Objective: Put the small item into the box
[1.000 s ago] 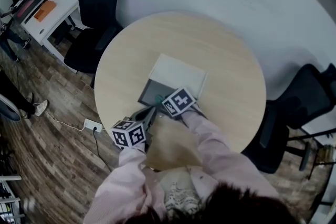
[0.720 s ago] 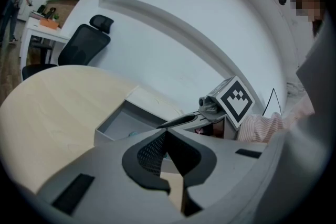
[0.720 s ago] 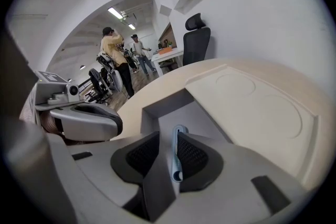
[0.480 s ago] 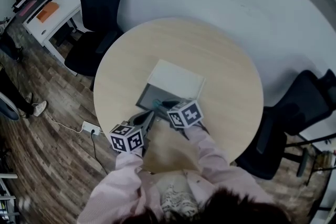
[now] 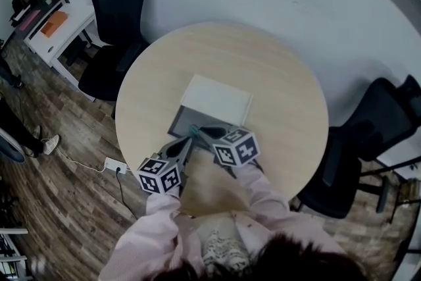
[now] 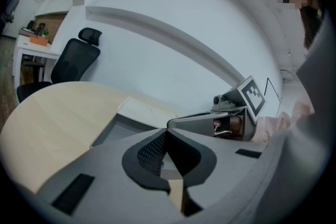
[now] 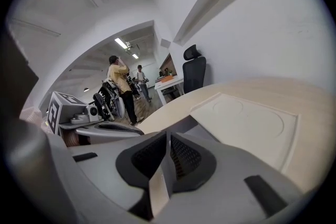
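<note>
An open box lies on the round table, its grey tray [image 5: 185,116] nearest me and its white lid [image 5: 217,99] folded flat beyond it. A small teal item [image 5: 193,130] shows at the tray's near edge. It is too small to make out further. My left gripper [image 5: 190,140] points at the tray's near left edge with its jaws shut. My right gripper [image 5: 204,132] hovers over the near edge. Its jaws have just been closing and now meet with nothing between them. Across the lid [image 7: 252,118], the right gripper view shows the left gripper [image 7: 137,131] alongside.
The beige table [image 5: 276,76] spreads round the box. Black office chairs stand at the far left [image 5: 115,16] and the right [image 5: 375,135]. A white desk [image 5: 49,26] is at the upper left. People stand in the corridor [image 7: 119,84] beyond.
My right gripper has drawn back from over the tray toward me and lifted, and its jaws have closed. The teal item has come into sight. My left gripper has barely moved.
</note>
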`<action>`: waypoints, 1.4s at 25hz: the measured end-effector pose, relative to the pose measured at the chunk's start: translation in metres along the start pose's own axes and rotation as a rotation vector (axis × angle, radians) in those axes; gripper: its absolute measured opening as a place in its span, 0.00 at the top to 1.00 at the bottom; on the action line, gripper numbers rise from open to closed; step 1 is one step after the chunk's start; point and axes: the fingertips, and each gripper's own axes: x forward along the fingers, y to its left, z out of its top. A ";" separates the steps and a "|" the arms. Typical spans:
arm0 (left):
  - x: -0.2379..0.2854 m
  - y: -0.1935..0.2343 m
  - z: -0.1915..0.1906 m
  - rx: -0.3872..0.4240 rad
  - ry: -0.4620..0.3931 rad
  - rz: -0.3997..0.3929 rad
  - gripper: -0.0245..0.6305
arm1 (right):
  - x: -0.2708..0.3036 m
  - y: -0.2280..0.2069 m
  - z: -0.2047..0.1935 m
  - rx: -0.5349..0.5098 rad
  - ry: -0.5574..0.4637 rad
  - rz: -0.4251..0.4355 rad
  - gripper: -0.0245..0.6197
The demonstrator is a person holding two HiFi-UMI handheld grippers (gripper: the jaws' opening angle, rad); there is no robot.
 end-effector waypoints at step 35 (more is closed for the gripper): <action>-0.009 -0.021 0.015 0.131 -0.066 -0.030 0.95 | -0.036 0.029 0.034 -0.073 -0.250 0.064 0.97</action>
